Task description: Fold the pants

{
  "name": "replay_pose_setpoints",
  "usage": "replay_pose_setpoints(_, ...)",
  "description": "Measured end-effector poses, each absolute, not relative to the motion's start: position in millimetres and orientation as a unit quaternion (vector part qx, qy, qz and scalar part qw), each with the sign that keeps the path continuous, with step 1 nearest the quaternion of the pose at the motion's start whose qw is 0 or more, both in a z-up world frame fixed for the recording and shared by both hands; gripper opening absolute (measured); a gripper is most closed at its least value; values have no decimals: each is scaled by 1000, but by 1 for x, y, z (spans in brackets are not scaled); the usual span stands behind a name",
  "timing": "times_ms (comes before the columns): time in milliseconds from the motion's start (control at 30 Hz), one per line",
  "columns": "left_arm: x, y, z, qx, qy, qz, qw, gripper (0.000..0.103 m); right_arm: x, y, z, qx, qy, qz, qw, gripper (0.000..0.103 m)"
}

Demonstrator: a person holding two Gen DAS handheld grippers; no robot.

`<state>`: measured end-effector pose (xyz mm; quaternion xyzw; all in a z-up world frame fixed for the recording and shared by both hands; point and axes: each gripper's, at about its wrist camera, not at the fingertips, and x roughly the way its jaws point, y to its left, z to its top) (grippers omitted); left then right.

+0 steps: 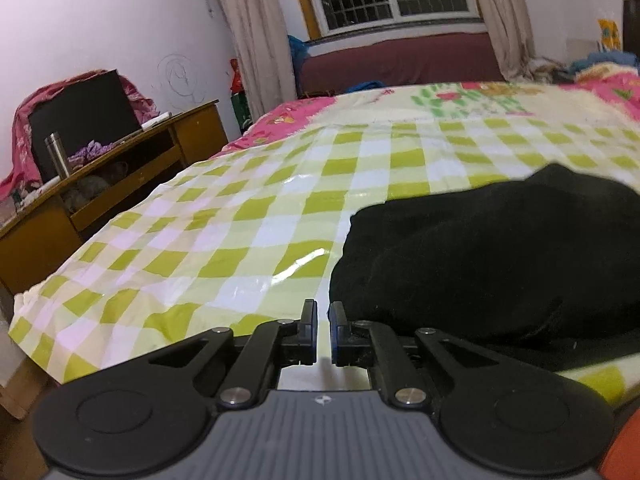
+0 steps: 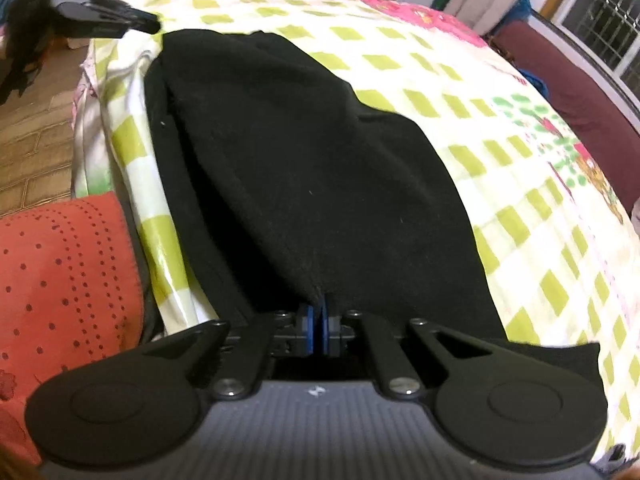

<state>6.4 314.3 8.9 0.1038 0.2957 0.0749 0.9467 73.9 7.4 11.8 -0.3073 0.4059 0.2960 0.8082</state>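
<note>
Two tools engaged: right tool point(image 2: 319, 314) clamped on black pants point(image 2: 304, 152), left tool point(image 1: 323, 320) narrow, holding nothing. Mid-fold; next, release and smooth.

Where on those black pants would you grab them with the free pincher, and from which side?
I'd pinch the black pants at their thin near-left edge, coming low from the bed's near side. There the cloth lies flat on the checked cover, just ahead of the left gripper, which holds nothing. The right gripper already grips the other end, and the middle looks bulky.
</note>
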Motion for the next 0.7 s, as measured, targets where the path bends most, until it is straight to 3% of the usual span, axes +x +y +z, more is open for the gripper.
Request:
replay_pose_setpoints(200,6,303,1,179,294,55,937,41,72,26,15,-325,372,291,819,9)
replay_pose_setpoints(400,8,297,-6,228,291,26,929,42,68,65,11,-370,331,336,801,36)
replay_pose_setpoints(500,6,295,-5,247,287,14,925,43,77,85,-11,-396,329,343,786,28)
replay_pose_setpoints(533,4,295,-4,251,287,10,925,43,82,89,-16,-398,337,336,784,10)
replay_pose_setpoints(600,-1,296,-3,260,284,2,923,52,89,89,-11,-377,351,333,790,7)
replay_pose_setpoints(700,-7,290,-6,300,271,-6,915,57,89,77,12,-345,356,332,803,5)
